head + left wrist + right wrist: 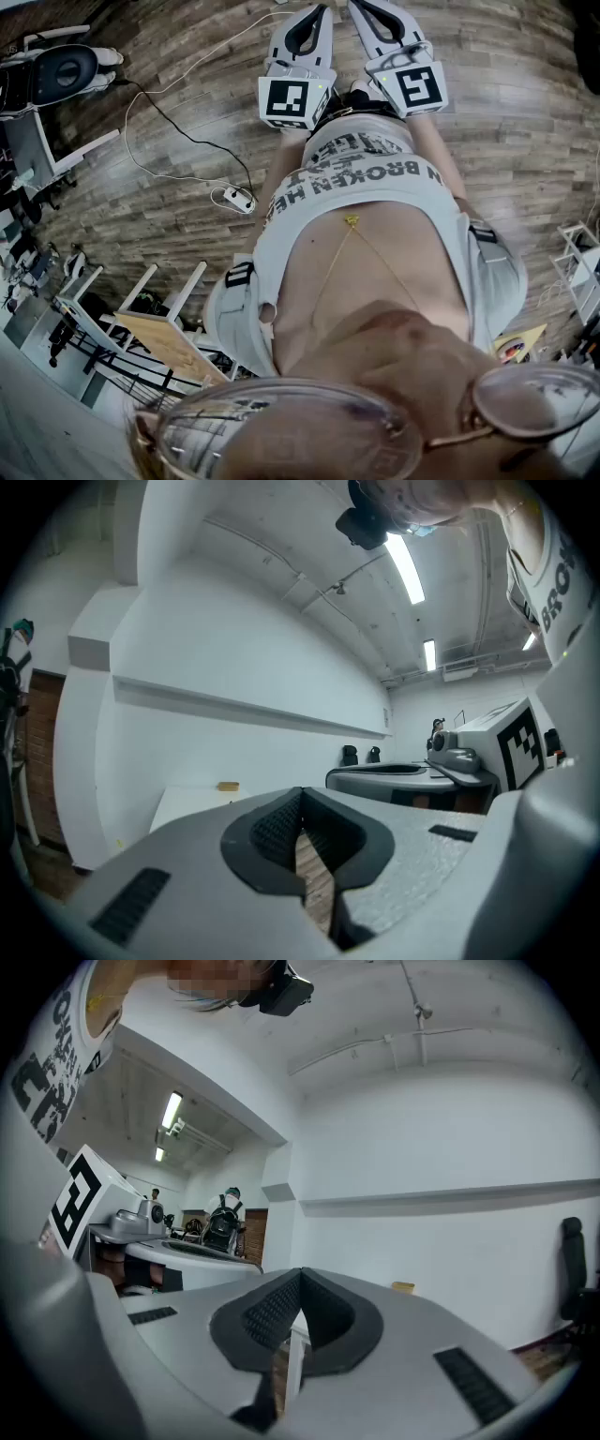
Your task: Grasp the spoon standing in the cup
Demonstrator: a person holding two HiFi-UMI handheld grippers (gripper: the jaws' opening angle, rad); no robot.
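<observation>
No cup or spoon shows in any view. In the head view I look down my own front to a wooden floor (187, 112). Both grippers hang side by side at the top of that view. My left gripper (317, 9) has its marker cube (285, 100) toward me, and my right gripper (364, 7) carries its cube (418, 87). Each points away from me. In the left gripper view the left gripper (302, 795) has its jaws meeting at the tips with nothing between them. The right gripper (300, 1275) looks the same in its own view, shut and empty.
A cable with a small white device (238, 199) lies on the floor at left. A pale wooden table (169, 343) and white frames stand at lower left, a chair (56, 75) at upper left, a wire rack (581, 267) at right. White walls fill both gripper views.
</observation>
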